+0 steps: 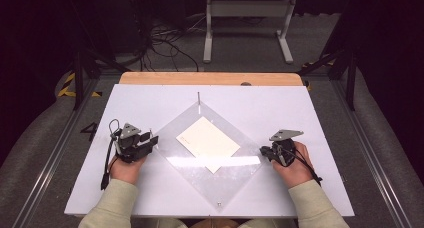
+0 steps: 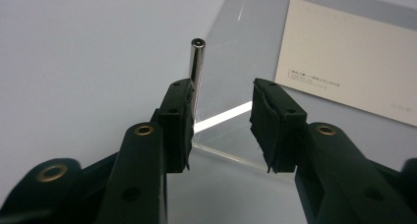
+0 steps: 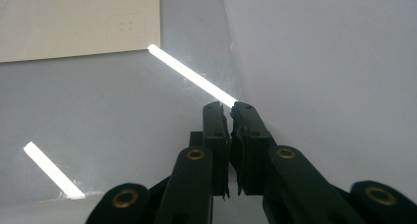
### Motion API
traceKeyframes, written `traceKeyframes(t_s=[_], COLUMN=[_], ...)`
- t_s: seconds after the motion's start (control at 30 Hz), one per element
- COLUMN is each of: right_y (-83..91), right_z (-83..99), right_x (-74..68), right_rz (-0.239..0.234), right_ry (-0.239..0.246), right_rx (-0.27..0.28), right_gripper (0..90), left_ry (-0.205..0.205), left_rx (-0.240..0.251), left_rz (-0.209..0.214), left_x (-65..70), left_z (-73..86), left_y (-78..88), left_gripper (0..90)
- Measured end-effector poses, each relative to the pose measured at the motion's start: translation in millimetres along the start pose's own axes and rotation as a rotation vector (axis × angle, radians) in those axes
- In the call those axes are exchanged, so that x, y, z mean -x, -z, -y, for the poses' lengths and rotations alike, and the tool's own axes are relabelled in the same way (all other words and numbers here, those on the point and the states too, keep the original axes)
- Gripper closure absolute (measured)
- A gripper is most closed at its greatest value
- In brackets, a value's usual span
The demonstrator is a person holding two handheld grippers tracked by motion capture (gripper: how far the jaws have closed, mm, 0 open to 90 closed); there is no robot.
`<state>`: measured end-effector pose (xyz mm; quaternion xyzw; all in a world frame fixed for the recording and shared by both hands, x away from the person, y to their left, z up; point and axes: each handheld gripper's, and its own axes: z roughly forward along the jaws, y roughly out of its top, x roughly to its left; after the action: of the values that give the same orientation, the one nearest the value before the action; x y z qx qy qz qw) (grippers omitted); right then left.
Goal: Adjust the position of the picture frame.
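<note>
1. The left gripper (image 2: 223,128) is holding its jaws partly apart, clamping nothing; a corner of the clear acrylic sheet (image 2: 231,150) is lying between them.
2. A metal pin (image 2: 197,69) is standing upright just beyond its left finger (image 2: 176,126).
3. The right gripper (image 3: 230,135) is pressing its jaws together at the sheet's opposite corner.
4. A cream card (image 1: 207,141) is lying under the sheet, between both grippers.

A cream card (image 1: 208,143) lies on a clear acrylic sheet (image 1: 235,175) atop a white table (image 1: 310,183), beside a silver pin (image 2: 197,62).
</note>
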<state>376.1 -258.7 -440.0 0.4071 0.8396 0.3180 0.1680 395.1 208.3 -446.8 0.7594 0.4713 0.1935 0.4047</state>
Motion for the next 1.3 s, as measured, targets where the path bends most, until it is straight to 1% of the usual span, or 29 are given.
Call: traceKeyframes(t_s=[0.03,0.07,0.1,0.17,0.2,0.23,0.27,0.37,0.47,0.5,0.53,0.6,0.63,0.67,0.7,0.73,0.8,0.83,0.87,0.9,0.93,0.97,1.0,1.07,1.1,1.17,1.2,1.23,1.3], right_y=[0.0,0.0,-0.1,-0.1,-0.1,0.1,0.2,0.3,2.3,2.7,3.3,5.2,5.2,5.7,6.6,7.5,10.1,13.2,13.2,16.7,16.7,18.6,20.5,24.0,27.5,29.2,31.2,34.3,38.6], right_z=[0.2,0.4,0.6,1.0,1.0,1.4,1.6,2.3,3.8,4.4,5.0,7.3,7.3,8.4,9.9,10.9,12.9,15.4,15.4,18.5,18.5,20.2,22.0,25.7,29.1,30.8,32.4,34.9,39.1], right_x=[0.1,0.3,0.0,-0.1,-0.1,-0.3,-0.1,-0.7,-2.8,-3.6,-3.6,-4.5,-4.5,-4.9,-5.9,-6.9,-10.0,-14.7,-14.7,-19.6,-19.6,-21.9,-23.9,-27.2,-30.7,-32.9,-35.7,-40.4,-46.1], right_rz=[-0.001,-0.001,0.000,0.002,0.002,0.002,0.002,0.003,0.007,0.006,0.006,0.007,0.007,0.007,0.007,0.009,0.011,0.020,0.020,0.024,0.024,0.023,0.021,0.015,0.010,0.009,0.008,0.008,-0.001], right_ry=[-0.001,0.000,-0.001,0.000,0.000,0.000,0.006,0.003,0.002,-0.001,0.003,-0.002,-0.002,-0.003,-0.003,-0.003,0.002,0.014,0.014,0.023,0.023,0.024,0.025,0.022,0.021,0.021,0.025,0.030,0.027], right_rx=[0.002,0.003,0.005,0.008,0.008,0.010,0.011,0.015,0.009,0.008,0.008,0.010,0.010,0.015,0.019,0.019,0.012,0.004,0.004,-0.002,-0.002,-0.006,-0.008,-0.010,-0.012,-0.016,-0.019,-0.028,-0.033], right_gripper=[84.3,84.3,84.2,84.3,84.3,84.3,84.2,84.3,84.3,84.2,84.3,84.3,84.3,84.3,84.3,84.3,84.3,84.3,84.3,84.3,84.3,84.3,84.3,84.3,84.3,84.3,84.3,84.2,84.3], left_ry=[-0.001,0.007,0.012,0.010,0.000,-0.010,-0.046,-0.051,-0.077,-0.078,-0.080,-0.107,-0.107,-0.120,-0.123,-0.139,-0.147,-0.157,-0.160,-0.165,-0.165,-0.168,-0.171,-0.181,-0.181,-0.184,-0.184,-0.186,-0.186], left_rx=[0.002,-0.004,-0.007,-0.012,-0.020,-0.023,-0.043,-0.051,-0.061,-0.069,-0.059,-0.054,-0.054,-0.051,-0.040,-0.043,-0.024,-0.034,-0.031,-0.029,-0.029,-0.031,-0.022,-0.013,-0.013,-0.015,-0.011,-0.013,-0.034], left_rz=[-0.009,-0.016,-0.033,-0.041,-0.026,-0.032,-0.027,-0.019,-0.045,-0.052,-0.054,-0.066,-0.066,-0.075,-0.075,-0.082,-0.088,-0.089,-0.092,-0.089,-0.089,-0.089,-0.086,-0.074,-0.070,-0.059,-0.047,-0.044,-0.024], left_x=[-1.0,-2.5,-5.8,-7.2,-8.1,-7.2,-8.4,-10.1,-7.7,-6.5,-6.3,-4.9,-4.9,-2.7,-1.3,0.1,3.2,4.6,6.1,8.4,8.4,10.2,11.6,15.4,16.3,19.9,22.5,24.0,28.0], left_z=[-0.8,-1.8,-3.7,-5.2,-6.5,-7.6,-11.1,-15.4,-29.2,-34.4,-39.1,-52.5,-52.5,-58.5,-62.2,-67.4,-74.7,-79.2,-82.8,-89.8,-89.8,-93.5,-96.8,-104.9,-107.2,-113.2,-115.6,-117.0,-119.5], left_y=[-1.0,-1.6,-3.6,-5.2,-6.4,-8.1,-8.4,-9.7,-14.7,-16.6,-19.3,-23.0,-23.0,-24.5,-25.3,-26.6,-30.4,-32.9,-36.4,-43.3,-43.3,-47.0,-50.5,-59.1,-61.6,-70.3,-76.2,-80.0,-91.1], left_gripper=[64.1,65.9,70.1,80.5,80.5,83.8,84.4,84.8,85.0,85.1,85.0,85.1,85.1,85.1,85.1,85.1,85.1,85.1,85.1,85.1,85.1,85.1,85.1,85.1,85.1,85.1,85.1,85.1,85.1])
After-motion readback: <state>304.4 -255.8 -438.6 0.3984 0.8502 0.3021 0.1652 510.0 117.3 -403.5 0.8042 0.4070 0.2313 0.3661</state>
